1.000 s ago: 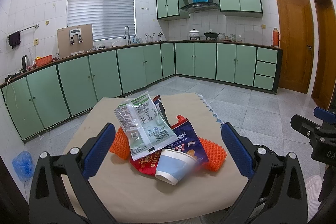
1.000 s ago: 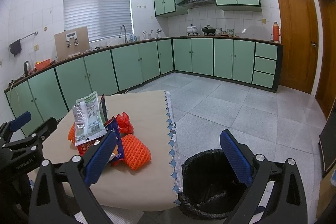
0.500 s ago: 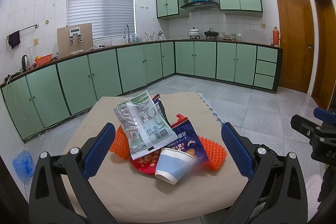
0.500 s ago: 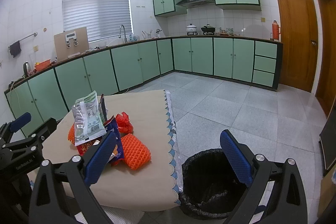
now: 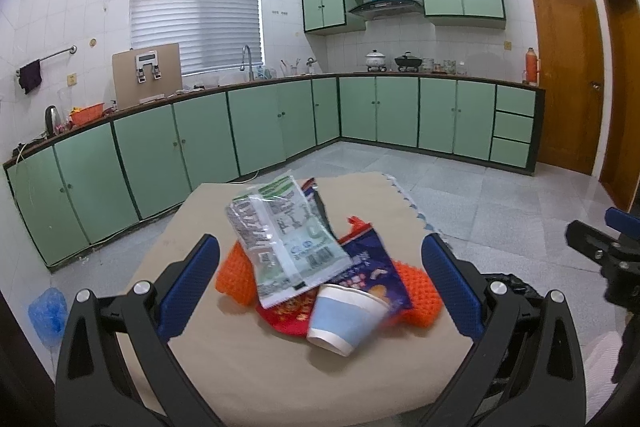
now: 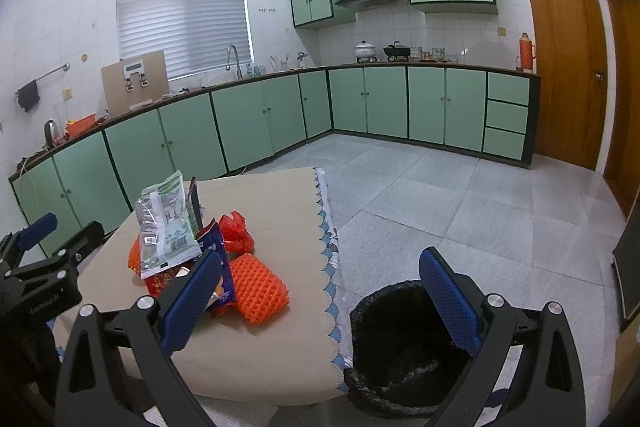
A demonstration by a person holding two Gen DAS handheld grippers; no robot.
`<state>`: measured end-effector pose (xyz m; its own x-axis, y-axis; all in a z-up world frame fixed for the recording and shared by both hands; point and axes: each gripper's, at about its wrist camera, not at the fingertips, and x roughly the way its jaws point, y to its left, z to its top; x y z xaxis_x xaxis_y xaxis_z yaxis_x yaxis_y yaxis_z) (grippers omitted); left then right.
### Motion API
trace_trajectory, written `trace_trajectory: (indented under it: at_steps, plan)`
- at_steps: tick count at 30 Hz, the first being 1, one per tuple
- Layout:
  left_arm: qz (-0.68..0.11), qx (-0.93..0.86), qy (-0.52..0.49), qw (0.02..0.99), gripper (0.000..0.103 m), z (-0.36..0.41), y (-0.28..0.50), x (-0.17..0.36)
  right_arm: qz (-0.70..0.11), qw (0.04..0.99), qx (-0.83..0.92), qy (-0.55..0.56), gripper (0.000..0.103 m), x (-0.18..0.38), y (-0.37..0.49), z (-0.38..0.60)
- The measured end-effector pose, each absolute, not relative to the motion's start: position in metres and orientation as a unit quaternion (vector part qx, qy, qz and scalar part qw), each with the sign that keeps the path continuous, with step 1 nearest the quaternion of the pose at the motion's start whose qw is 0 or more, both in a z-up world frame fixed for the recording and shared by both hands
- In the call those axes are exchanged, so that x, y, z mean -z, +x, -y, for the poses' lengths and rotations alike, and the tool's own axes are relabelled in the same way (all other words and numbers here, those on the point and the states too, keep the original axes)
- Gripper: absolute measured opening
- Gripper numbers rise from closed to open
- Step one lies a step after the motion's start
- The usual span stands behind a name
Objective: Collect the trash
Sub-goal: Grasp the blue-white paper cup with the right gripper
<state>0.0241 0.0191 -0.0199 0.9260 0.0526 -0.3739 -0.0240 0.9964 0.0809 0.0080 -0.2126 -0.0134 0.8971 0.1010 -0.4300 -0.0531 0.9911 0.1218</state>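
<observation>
Nothing is collected yet: the trash pile (image 5: 316,267) is lying on the table (image 5: 260,367), the bin (image 6: 400,339) beside it seems empty, and both the left gripper (image 5: 318,279) and right gripper (image 6: 320,291) are held spread wide, grasping nothing.

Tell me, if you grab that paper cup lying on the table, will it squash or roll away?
The paper cup looks thin-walled and empty, so a hard squeeze would probably crush it. It lies on its side, leaning on the wrappers, so a nudge may roll it in a curve. It is likely very light and easy to lift.
</observation>
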Motion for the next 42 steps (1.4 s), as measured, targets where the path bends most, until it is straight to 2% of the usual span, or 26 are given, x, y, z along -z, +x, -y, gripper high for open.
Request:
trace_trajectory:
  at_steps: [10,15,18,23,29,42]
  plan:
    - [-0.233,-0.104,0.031,0.966,0.098,-0.084,0.064,0.045,-0.244,0.965,-0.084,0.041,0.097,0.033,0.054,0.187]
    - [-0.252,-0.123,0.022,0.96,0.098,-0.11,0.076,0.065,-0.272,0.953,-0.129,0.029,0.085,0.054,0.081,0.161]
    - [-0.258,-0.129,0.018,0.957,0.098,-0.116,0.078,0.075,-0.286,0.945,-0.155,0.029,0.084,0.066,0.091,0.142]
    - [-0.274,-0.146,0.03,0.95,0.098,-0.126,0.085,0.096,-0.304,0.933,-0.192,0.017,0.084,0.086,0.093,0.112]
    - [-0.291,-0.161,0.018,0.943,0.098,-0.15,0.084,0.113,-0.316,0.919,-0.235,0.009,0.092,0.102,0.093,0.086]
    - [-0.314,-0.167,0.022,0.934,0.098,-0.161,0.091,0.131,-0.338,0.898,-0.28,-0.023,0.093,0.124,0.115,0.057]
